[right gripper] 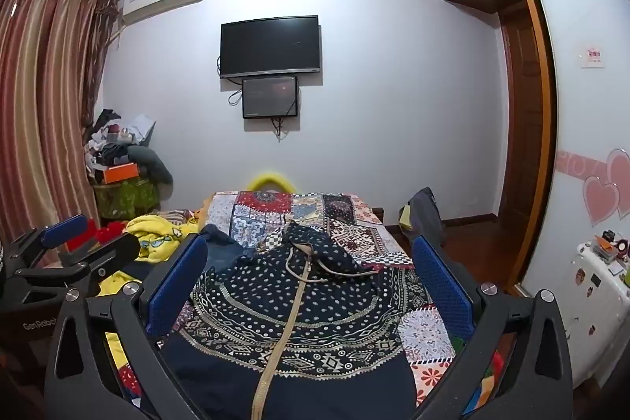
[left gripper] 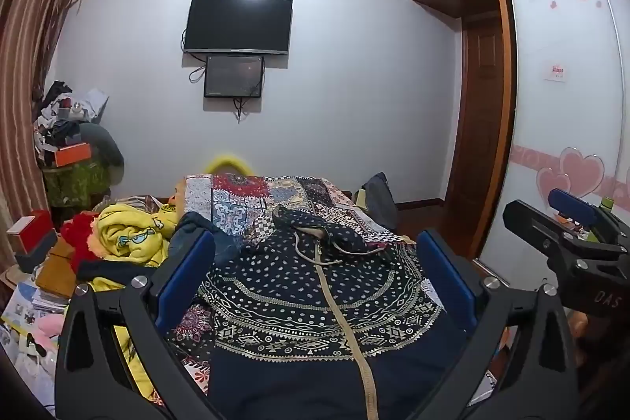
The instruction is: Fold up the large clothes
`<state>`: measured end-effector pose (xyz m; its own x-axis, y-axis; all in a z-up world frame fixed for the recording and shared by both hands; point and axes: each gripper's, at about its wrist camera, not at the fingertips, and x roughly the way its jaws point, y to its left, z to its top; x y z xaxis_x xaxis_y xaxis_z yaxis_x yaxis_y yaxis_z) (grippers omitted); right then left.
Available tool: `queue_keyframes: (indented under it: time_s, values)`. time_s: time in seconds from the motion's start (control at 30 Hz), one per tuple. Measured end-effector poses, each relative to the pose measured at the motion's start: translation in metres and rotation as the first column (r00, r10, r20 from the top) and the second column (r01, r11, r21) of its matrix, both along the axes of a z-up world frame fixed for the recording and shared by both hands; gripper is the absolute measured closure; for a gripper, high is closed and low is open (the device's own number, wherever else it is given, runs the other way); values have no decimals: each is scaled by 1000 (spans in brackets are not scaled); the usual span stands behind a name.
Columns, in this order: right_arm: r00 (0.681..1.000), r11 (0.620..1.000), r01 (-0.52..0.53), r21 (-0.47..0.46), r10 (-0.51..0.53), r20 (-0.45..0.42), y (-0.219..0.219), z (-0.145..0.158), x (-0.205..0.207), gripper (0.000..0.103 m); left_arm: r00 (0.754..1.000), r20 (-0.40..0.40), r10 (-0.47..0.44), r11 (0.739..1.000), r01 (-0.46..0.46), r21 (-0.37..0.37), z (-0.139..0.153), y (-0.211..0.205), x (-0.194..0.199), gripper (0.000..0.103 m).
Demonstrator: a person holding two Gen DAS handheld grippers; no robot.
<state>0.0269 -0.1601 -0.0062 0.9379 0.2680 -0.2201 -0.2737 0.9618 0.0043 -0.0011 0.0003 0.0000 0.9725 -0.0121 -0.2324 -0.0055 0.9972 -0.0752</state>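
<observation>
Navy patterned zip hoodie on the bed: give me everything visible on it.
The hoodie is dark navy fabric with cream dots and geometric bands arcing across the chest, plain navy toward the hem. A tan zipper runs up the front, closed as far as visible. It lies spread front-up on the patchwork bedspread, hem toward the cameras, hood crumpled at the far end with tan drawcords trailing. Neither the left gripper nor the right gripper holds it.
</observation>
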Motion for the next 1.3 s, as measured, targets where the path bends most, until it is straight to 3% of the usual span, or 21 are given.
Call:
queue_keyframes:
  time_s: [1.3]
  values:
    - [1000,1000,-9,10,9,-15,6,-4,-2,0,1000,-13,21,1000,-21,12,-13,4,7,0]
